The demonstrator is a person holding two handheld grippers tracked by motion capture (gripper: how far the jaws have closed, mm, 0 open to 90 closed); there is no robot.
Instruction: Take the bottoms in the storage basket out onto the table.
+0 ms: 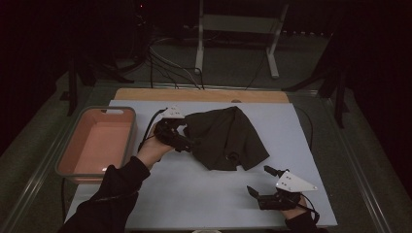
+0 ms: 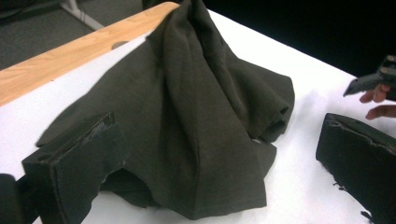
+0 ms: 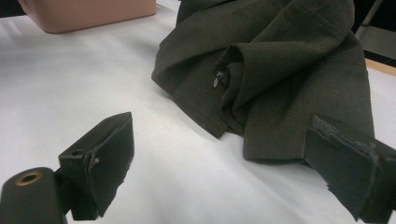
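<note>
Cloth Still in a Heap, Bin Still Empty

Right tongs (image 1: 260, 180) sit low and close in the high view, near the front edge of the white surface (image 1: 194, 194). They are spread wide and hold nothing. A dark cloth (image 1: 226, 138) lies bunched up in the middle of the surface, well apart from them. The left tongs (image 1: 183, 138) are at the cloth's left edge, and from this view I cannot tell if they touch it. A pink bin (image 1: 97, 143) sits at the left side of the surface with nothing in it.

From the left tongs' view, the tongs (image 2: 219, 154) are spread wide, one jaw on each side of the cloth (image 2: 201, 116). The left jaw is right up against the cloth, but nothing is pinched yet. The cloth stands up in a soft peak, with folds running down it.

From the right tongs' view, the tongs (image 3: 233, 163) are open too, and the cloth (image 3: 280, 70) lies just past them. One corner is rolled over on itself. The bin (image 3: 88, 14) shows at the far left.

I think the job has hardly begun. The cloth is neither flat nor folded, and it is not in the bin. Grabbing it looks like the next step.
</note>
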